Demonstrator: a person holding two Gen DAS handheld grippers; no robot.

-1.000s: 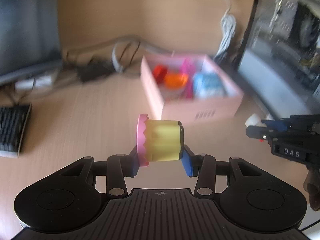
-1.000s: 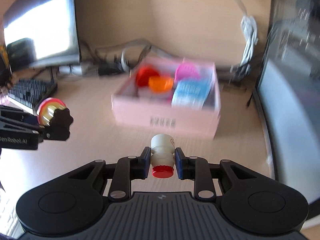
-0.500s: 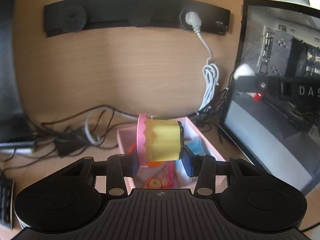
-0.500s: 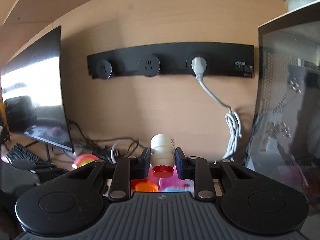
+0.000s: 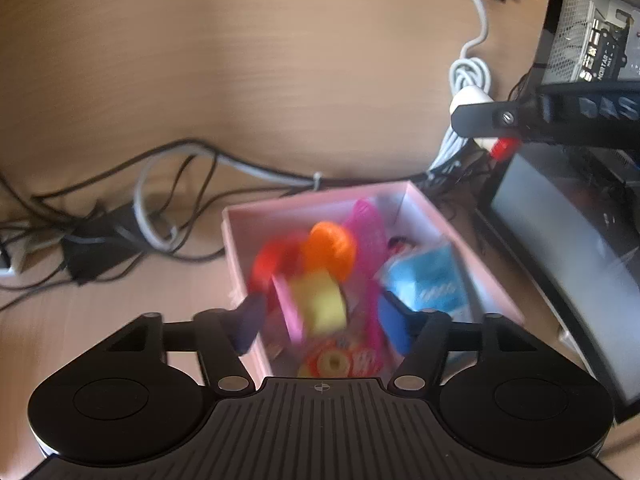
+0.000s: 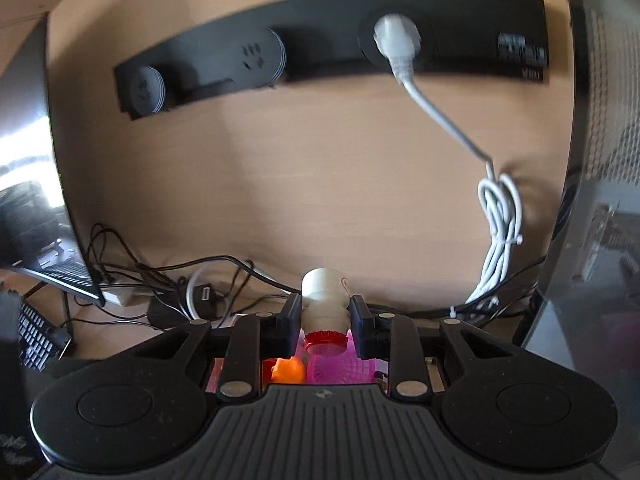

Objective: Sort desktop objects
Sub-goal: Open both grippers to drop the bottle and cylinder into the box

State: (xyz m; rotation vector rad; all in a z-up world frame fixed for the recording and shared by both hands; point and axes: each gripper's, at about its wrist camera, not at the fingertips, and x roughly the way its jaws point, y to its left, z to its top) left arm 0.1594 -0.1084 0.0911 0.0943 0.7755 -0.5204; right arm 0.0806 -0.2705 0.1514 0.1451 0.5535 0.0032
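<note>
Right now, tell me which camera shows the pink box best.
The left wrist view: the pink box shows its far and side walls and the toys inside. The right wrist view catches only slivers of its contents behind the right gripper, which is clamped on a small white bottle.

Pale wood wall point(image 6: 312, 160) filling the upper frame, black socket strip point(image 6: 332, 52) across it. Tangled cables point(image 5: 132, 216) lower left on the wooden desk point(image 5: 80, 320). Computer case point(image 5: 592, 40) at right.

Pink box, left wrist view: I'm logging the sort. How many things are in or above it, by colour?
Red piece: 1
Orange piece: 1
Magenta mesh piece: 1
Blue packet: 1
Printed packet: 1
Yellow toy cake, between the left gripper's opening jaws: 1
Total: 6
</note>
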